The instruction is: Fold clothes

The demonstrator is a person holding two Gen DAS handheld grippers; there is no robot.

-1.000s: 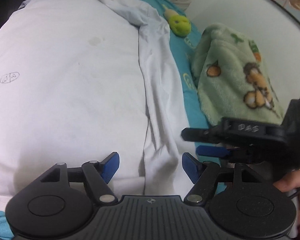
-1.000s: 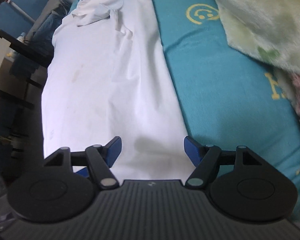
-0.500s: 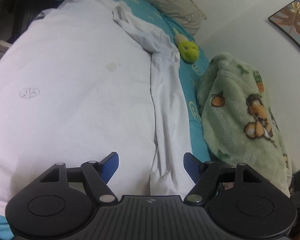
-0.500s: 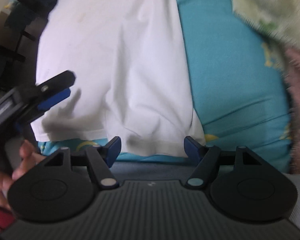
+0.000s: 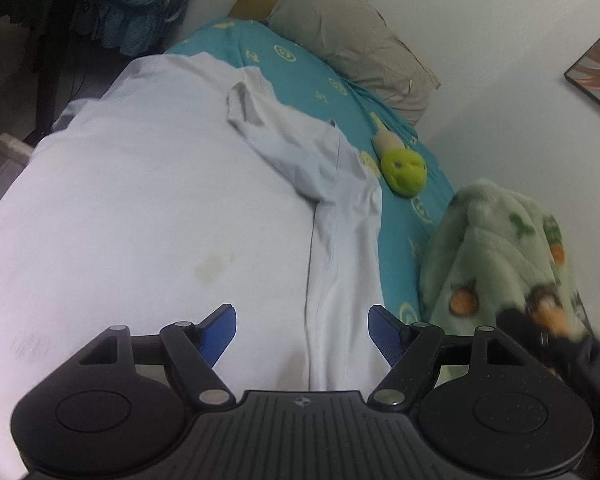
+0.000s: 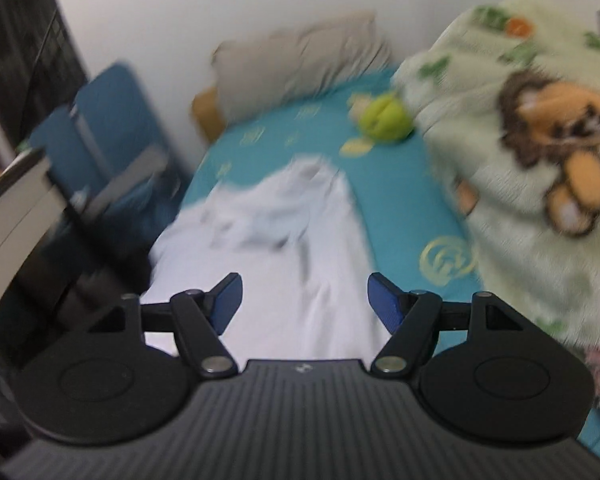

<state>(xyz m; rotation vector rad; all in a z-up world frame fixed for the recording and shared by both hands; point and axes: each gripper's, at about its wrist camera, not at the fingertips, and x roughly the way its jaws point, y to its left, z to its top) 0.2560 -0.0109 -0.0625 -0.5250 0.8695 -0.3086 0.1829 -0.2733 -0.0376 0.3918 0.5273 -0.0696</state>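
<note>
Across the teal bed sheet [image 5: 396, 256], seen from the left wrist, a white shirt [image 5: 148, 208] is lying flat, one side folded inward, while the left gripper [image 5: 302, 330] is hovering above it, jaws wide, gripping nothing. From the blurred right wrist, the right gripper [image 6: 304, 300] is likewise hanging agape and empty over the shirt's near end, beside a green blanket [image 6: 520, 200].

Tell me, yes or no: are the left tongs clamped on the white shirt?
No. The left tongs stand open above the white shirt, pinching no cloth.

grey pillow [image 5: 352, 44], green plush toy [image 5: 404, 170], green animal-print blanket [image 5: 496, 248], teal bedsheet [image 5: 300, 56]
</note>
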